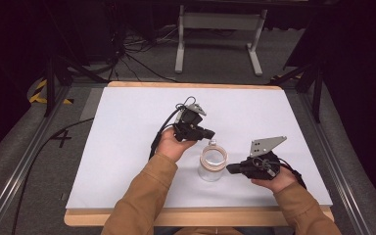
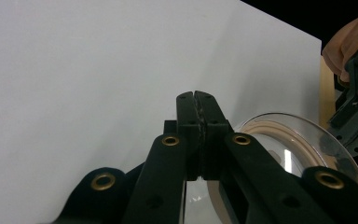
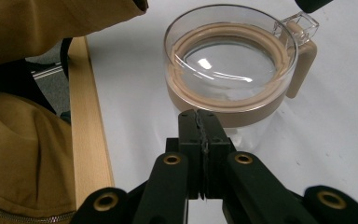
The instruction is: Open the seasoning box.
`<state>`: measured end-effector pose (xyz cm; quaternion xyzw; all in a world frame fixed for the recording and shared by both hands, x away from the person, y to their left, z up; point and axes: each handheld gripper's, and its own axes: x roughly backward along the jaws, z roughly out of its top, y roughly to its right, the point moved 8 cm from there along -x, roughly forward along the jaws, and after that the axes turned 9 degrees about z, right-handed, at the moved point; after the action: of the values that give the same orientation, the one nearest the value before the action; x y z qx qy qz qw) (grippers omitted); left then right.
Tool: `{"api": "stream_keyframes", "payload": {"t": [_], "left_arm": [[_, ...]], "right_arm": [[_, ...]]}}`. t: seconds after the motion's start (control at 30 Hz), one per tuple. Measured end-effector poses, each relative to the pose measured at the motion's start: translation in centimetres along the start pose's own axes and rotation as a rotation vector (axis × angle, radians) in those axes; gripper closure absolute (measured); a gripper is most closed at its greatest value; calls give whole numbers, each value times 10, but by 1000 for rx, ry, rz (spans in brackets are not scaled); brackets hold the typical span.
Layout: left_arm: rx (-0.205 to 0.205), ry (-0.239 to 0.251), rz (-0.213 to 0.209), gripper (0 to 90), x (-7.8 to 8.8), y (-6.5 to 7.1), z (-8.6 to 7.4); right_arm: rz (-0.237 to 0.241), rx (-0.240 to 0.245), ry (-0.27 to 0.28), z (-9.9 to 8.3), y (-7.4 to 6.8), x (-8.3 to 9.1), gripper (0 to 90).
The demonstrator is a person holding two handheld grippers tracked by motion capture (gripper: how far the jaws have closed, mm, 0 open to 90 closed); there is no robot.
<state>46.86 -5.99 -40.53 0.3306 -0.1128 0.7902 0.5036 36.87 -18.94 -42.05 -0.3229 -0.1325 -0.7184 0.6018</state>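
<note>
A clear jar point(image 1: 212, 163) with a tan sealing ring and a clear lid stands near the front middle of the white table top point(image 1: 127, 147). A tan latch point(image 3: 302, 52) hangs on its far side in the right gripper view. My left gripper point(image 1: 208, 133) hovers just behind the jar, its jaws shut with nothing between them point(image 2: 196, 95). The jar point(image 2: 293, 140) lies low to the right of it in the left gripper view. My right gripper point(image 1: 230, 169) sits close beside the jar's right side, jaws shut and empty point(image 3: 199, 114), pointing at the jar point(image 3: 230, 60).
The white sheet lies on a wooden board whose front edge point(image 1: 200, 215) runs below the person's tan sleeves point(image 1: 142, 200). A grey floor with cables and a white stand point(image 1: 219, 34) lies beyond the table. A black rail point(image 1: 19, 166) runs along the left.
</note>
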Motion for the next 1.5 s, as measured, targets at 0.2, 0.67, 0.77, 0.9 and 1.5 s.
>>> {"api": "stream_keyframes", "payload": {"t": [0.2,0.67,0.77,0.9,1.5], "left_arm": [[-5,4,-19,895,1,1,0],[-40,-27,3,897,-1,3,0],[-55,-55,11,897,-2,2,-2],[-25,-21,-20,897,-2,3,-1],[7,-1,37,859,13,-7,-8]], "right_arm": [[-1,3,-1,0,0,0,892],[3,-2,-3,-1,0,-2,893],[4,-1,-1,0,0,-3,892],[-17,5,28,5,0,-1,892],[-125,32,189,36,8,7,893]]}}
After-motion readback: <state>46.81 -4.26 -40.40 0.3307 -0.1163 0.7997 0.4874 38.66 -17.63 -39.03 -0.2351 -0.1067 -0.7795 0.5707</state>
